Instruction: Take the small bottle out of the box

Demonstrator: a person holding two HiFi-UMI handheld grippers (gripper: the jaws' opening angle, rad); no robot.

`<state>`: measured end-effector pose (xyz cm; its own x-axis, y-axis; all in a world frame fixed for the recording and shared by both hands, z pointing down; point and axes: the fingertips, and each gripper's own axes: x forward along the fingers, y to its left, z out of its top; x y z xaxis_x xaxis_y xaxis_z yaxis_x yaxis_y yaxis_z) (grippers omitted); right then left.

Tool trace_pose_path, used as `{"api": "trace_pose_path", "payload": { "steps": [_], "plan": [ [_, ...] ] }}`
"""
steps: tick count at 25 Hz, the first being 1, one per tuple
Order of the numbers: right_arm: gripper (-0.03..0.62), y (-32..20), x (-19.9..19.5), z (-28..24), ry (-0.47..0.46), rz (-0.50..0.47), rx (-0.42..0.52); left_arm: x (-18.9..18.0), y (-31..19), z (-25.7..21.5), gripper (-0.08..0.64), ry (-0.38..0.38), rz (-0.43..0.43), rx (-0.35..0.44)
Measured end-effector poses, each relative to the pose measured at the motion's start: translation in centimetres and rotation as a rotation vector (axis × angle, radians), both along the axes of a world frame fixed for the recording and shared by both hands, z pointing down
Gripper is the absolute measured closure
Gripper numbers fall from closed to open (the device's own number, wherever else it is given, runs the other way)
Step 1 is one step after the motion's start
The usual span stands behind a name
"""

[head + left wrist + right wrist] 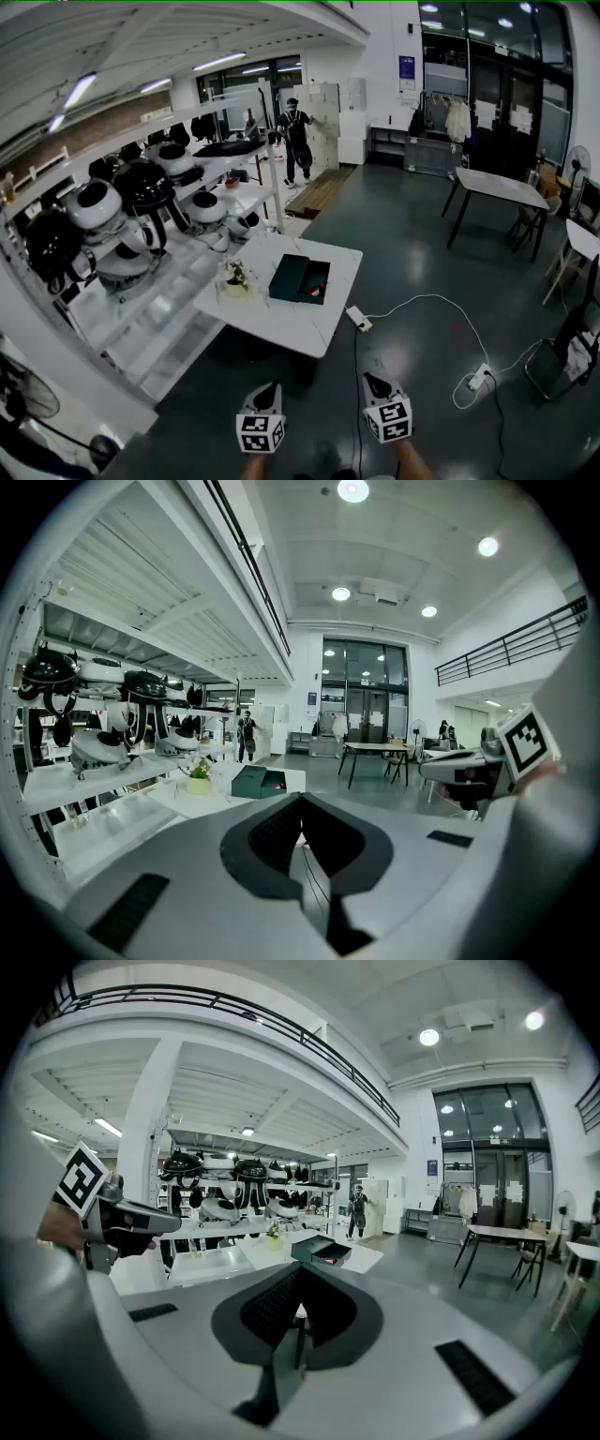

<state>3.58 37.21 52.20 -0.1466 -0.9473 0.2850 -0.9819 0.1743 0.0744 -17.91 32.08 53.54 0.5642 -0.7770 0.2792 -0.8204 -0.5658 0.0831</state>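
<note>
A dark green box [300, 278] lies open on a white table [281, 319], showing a red lining; the small bottle cannot be made out at this distance. The box also shows far ahead in the left gripper view [260, 781] and in the right gripper view [322, 1249]. My left gripper [265, 398] and right gripper [380, 386] hover side by side over the dark floor, well short of the table. The left gripper's [300, 799] jaws meet with nothing between them, and so do the right gripper's [298, 1269].
A small potted plant [234, 278] stands on the table beside the box. White shelves with helmets [122, 216] line the left. A power strip and white cable [359, 319] lie on the floor right of the table. A person [295, 127] stands far back.
</note>
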Motion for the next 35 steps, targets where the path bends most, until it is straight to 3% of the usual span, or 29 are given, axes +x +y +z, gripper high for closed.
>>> {"api": "trace_pose_path", "payload": {
  "steps": [23, 35],
  "plan": [
    [0.572, -0.4, 4.0, 1.4, -0.008, -0.072, 0.013, 4.7, 1.5, 1.4, 0.541, -0.02, -0.049, -0.022],
    [0.572, -3.3, 5.6, 2.1, 0.016, -0.08, 0.029, 6.4, -1.1, 2.6, 0.54, -0.044, -0.067, -0.014]
  ]
}}
